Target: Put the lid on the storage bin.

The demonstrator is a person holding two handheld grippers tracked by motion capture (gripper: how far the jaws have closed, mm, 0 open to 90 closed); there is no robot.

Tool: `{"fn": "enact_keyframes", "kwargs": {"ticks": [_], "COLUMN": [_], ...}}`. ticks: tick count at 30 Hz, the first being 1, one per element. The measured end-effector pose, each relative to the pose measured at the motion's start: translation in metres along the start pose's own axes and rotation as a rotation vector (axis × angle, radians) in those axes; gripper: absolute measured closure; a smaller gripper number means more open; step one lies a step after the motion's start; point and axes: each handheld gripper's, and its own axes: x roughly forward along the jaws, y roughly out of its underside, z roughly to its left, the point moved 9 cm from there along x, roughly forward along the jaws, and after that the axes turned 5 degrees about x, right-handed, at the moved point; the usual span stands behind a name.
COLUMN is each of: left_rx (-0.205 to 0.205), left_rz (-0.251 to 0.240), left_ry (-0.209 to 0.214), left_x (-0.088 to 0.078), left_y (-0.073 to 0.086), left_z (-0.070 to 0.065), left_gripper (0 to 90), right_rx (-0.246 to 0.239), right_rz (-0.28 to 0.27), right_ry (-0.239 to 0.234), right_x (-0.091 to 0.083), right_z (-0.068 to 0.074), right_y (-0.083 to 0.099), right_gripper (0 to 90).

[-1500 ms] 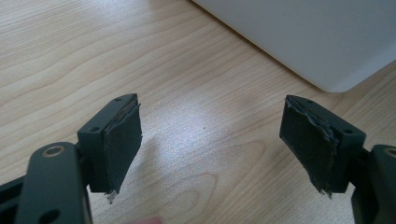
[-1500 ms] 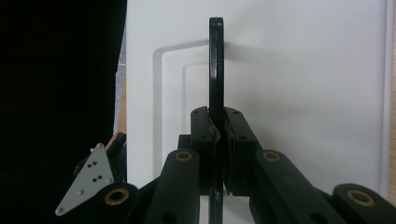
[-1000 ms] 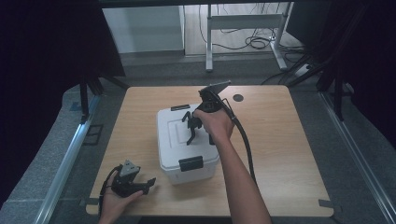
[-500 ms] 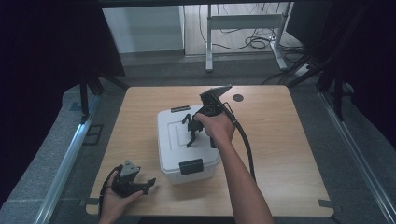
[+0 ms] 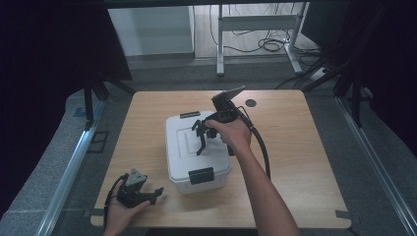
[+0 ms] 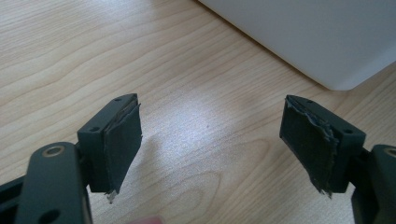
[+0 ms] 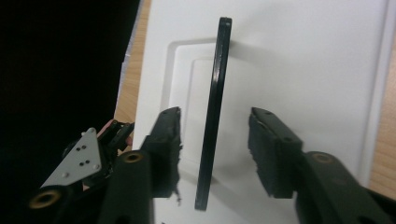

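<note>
A lab recording bay: black curtains, bare wooden table, floor cables, metal frame legs.

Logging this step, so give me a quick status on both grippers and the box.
Right gripper just opened, fingers clear of upright black handle. Left gripper open over table. White plastic lidded box latched shut. Nothing in the way.
</note>
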Motion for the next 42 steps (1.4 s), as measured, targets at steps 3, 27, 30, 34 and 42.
{"fn": "enact_keyframes", "kwargs": {"ticks": [3,27,30,34,42], "left_rx": [0.005,0.008,0.008,0.011,0.021], "left_rz": [0.005,0.028,0.029,0.029,0.036], "left_ry": [-0.004,-0.039,-0.041,-0.042,-0.041], "left_x": [0.001,0.004,0.004,0.004,0.004], "left_y": [0.001,0.004,0.005,0.005,0.006], "left_z": [-0.001,0.005,0.006,0.005,0.004], "left_gripper": [21.1,21.0,21.0,21.0,21.0], "right_rx": [-0.025,-0.187,-0.179,-0.177,-0.17], "right_rz": [-0.021,-0.194,-0.219,-0.244,-0.264], "right_ry": [-0.012,0.047,0.026,0.009,-0.005], "right_x": [-0.009,-0.069,-0.075,-0.081,-0.083], "right_z": [-0.001,-0.068,-0.078,-0.093,-0.132], "right_y": [0.0,0.028,0.031,0.038,0.059], "right_gripper": [43.8,35.4,35.4,35.4,35.3]}}
